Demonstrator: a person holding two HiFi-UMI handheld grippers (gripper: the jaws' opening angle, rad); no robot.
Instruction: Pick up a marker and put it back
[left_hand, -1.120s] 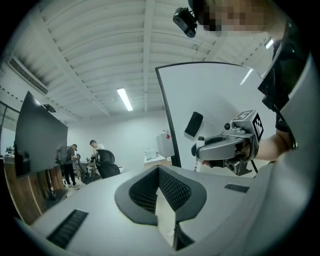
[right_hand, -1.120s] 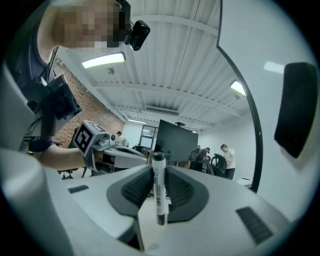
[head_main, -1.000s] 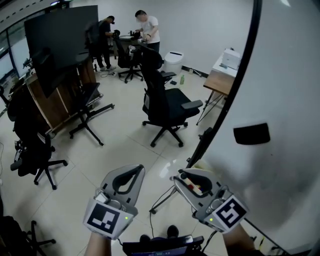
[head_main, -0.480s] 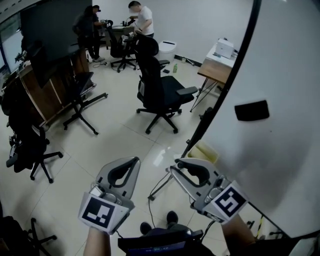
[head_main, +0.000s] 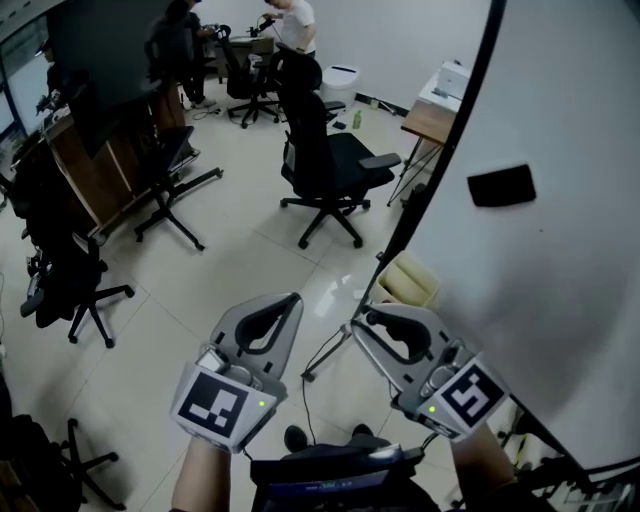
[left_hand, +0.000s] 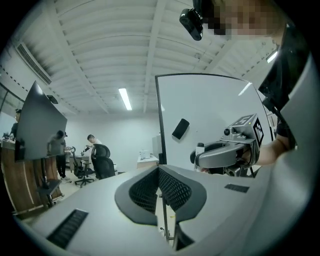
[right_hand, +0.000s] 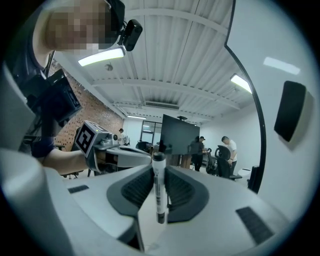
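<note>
White-barrelled marker (right_hand: 159, 192) with a black cap is clamped in the right tongs (right_hand: 159, 169). It runs up the middle of the right gripper view between the two ribbed pads, cap end at the top, poking just past the pad tips. Right tongs are clenched on the marker, which is off every surface and carried in the air.

Left tongs (left_hand: 158, 168) are clenched on nothing: pads meet at the tips, only floor shows through the gap lower down.

Head view: left tongs (head_main: 291, 300) and right tongs (head_main: 362, 321) are held side by side low in the frame, apart from each other and both pointing out into the room. The marker can't be made out from up here.

Whiteboard (head_main: 560, 290) fills the right side, dark curved edge, just beside the right tongs. Black eraser (head_main: 501, 185) sticks to it, higher up the board than the tongs. The same eraser (right_hand: 290, 110) shows at the right of the right gripper view.

Rest of the room:
- pale tiled floor (head_main: 230, 260)
- black office chair (head_main: 325, 165) beyond the tongs
- bench (head_main: 430, 125) at the back by the board edge, white box (head_main: 452, 78) on it
- dark screen (head_main: 105, 50) on a stand at left
- two persons at the far back, one in a white top (head_main: 295, 15)
</note>
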